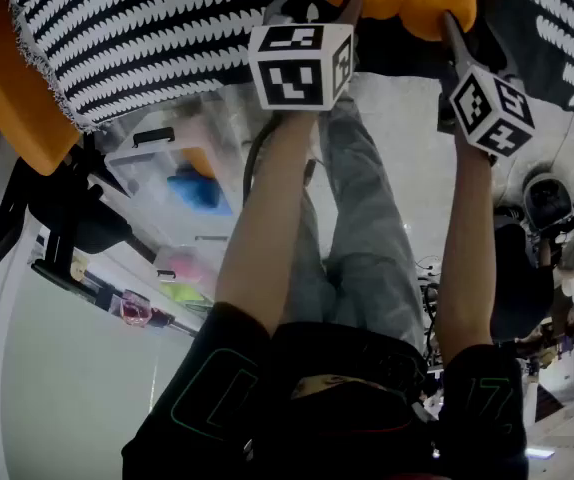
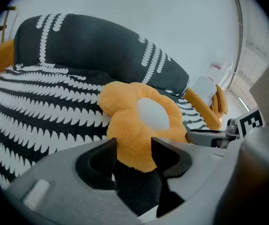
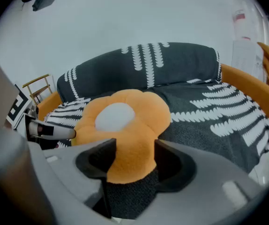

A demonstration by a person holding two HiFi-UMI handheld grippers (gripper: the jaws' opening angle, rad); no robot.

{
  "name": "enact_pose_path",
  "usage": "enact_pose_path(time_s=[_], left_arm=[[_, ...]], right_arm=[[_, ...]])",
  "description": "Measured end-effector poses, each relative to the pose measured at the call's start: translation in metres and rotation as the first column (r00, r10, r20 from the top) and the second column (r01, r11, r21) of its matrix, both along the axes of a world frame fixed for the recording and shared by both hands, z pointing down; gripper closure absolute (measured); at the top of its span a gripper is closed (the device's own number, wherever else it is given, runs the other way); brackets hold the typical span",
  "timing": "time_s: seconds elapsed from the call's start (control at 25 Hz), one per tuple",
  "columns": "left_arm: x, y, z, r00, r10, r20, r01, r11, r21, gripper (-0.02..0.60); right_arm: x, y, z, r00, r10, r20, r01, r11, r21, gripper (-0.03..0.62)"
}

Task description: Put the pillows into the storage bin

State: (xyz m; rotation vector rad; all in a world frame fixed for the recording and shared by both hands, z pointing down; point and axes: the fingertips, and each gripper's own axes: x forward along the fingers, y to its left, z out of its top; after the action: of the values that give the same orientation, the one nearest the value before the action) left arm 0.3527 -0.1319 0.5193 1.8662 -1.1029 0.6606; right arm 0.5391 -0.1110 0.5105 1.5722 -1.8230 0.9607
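Orange flower-shaped plush pillow (image 2: 141, 118) with white centre, mid-frame on black-and-white patterned sofa (image 2: 41, 109); left tongs (image 2: 133, 146) and right tongs (image 3: 134, 150) each pinch a petal.

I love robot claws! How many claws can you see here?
2. The left claw grips one petal of the orange flower pillow on the striped sofa. The right claw grips another petal of the same pillow. None seems hidden.
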Motion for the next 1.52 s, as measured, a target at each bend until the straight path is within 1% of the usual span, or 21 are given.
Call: enact_pose_path(time_s=[0.04,0.08,0.16,0.24,0.32,0.44,0.56,0.64,0.76,0.84,0.92,1.0,1.16,1.32,1.4,1.52], left_arm=[[0.003,-0.003,0.004,1.0,0.0,0.006,0.0,1.0,-0.007,0.341],[0.006,-0.004,0.008,1.0,0.001,0.012,-0.001,1.0,-0.017,0.341],[0.008,-0.005,0.016,0.999,0.018,0.036,-0.016,0.999,-0.033,0.344],[0.004,-0.01,0.019,0.995,0.06,0.085,-0.058,0.998,-0.032,0.357],[-0.001,-0.018,0.015,0.987,0.093,0.132,-0.089,0.995,-0.031,0.37],[0.0,-0.021,0.011,0.979,0.106,0.173,-0.105,0.994,-0.016,0.395],[0.002,-0.013,0.015,0.974,0.108,0.2,-0.113,0.993,0.016,0.452],[0.001,-0.01,0.018,0.974,0.106,0.202,-0.114,0.993,0.03,0.478],[0.004,-0.008,0.017,0.98,0.106,0.167,-0.115,0.992,0.045,0.534],[0.006,-0.002,0.015,0.984,0.102,0.147,-0.111,0.993,0.049,0.545],[0.004,0.002,0.011,0.986,0.087,0.144,-0.095,0.994,0.053,0.549],[-0.006,0.007,0.007,0.986,0.066,0.154,-0.076,0.995,0.062,0.552],[-0.042,0.023,0.003,0.985,0.003,0.173,-0.014,0.998,0.065,0.552],[-0.072,0.044,-0.006,0.98,-0.064,0.189,0.053,0.996,0.066,0.552],[-0.094,0.055,-0.01,0.972,-0.107,0.209,0.094,0.993,0.07,0.552],[-0.134,0.077,-0.01,0.956,-0.183,0.231,0.17,0.983,0.075,0.552]], right_arm=[[0.004,0.0,0.006,1.0,0.014,0.01,-0.014,1.0,-0.017,0.311],[0.007,0.001,0.012,0.999,0.029,0.028,-0.028,0.999,-0.036,0.291],[0.006,0.002,0.02,0.996,0.048,0.076,-0.043,0.997,-0.064,0.284],[-0.004,-0.003,0.019,0.993,0.043,0.109,-0.035,0.996,-0.076,0.286],[-0.012,-0.01,0.013,0.992,0.032,0.119,-0.022,0.996,-0.081,0.286],[-0.019,-0.012,0.007,0.993,0.01,0.115,-0.001,0.997,-0.083,0.288],[-0.028,-0.006,0.013,0.994,-0.027,0.11,0.037,0.995,-0.09,0.32],[-0.032,-0.006,0.02,0.994,-0.057,0.098,0.067,0.992,-0.102,0.343],[-0.035,-0.006,0.024,0.991,-0.117,0.062,0.125,0.984,-0.13,0.419],[-0.034,-0.003,0.026,0.988,-0.142,0.057,0.149,0.977,-0.15,0.449],[-0.036,0.001,0.025,0.984,-0.162,0.07,0.171,0.972,-0.161,0.472],[-0.046,0.009,0.023,0.977,-0.194,0.086,0.206,0.964,-0.17,0.492],[-0.083,0.028,0.025,0.958,-0.259,0.124,0.279,0.941,-0.19,0.499],[-0.112,0.039,0.016,0.938,-0.323,0.129,0.343,0.921,-0.185,0.505],[-0.133,0.044,0.014,0.918,-0.376,0.127,0.394,0.901,-0.18,0.51],[-0.174,0.053,0.014,0.873,-0.47,0.13,0.486,0.857,-0.171,0.513]])
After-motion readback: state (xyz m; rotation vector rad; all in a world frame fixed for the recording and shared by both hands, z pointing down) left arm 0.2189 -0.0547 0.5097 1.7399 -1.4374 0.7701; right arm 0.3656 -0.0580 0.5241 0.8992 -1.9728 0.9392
